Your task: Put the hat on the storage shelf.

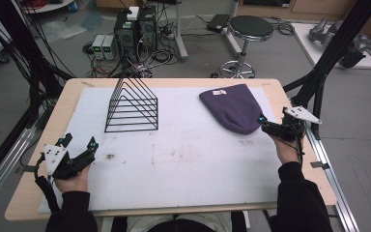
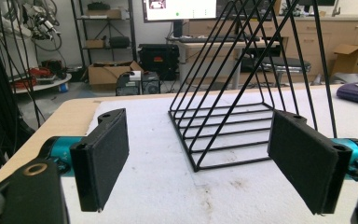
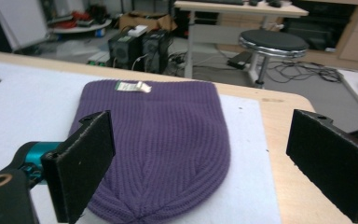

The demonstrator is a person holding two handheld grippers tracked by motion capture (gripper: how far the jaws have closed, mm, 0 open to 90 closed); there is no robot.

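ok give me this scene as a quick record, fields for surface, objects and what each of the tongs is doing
surface: wooden table covered by a white foam mat
rack: black wire triangular rack, upright, far left part of mat
hat: purple knitted beanie with a small label, lying flat, far right part of mat
left tongs: open, holding nothing, facing the rack
right tongs: open, holding nothing, at the beanie's near right edge
touching: rack and beanie apart
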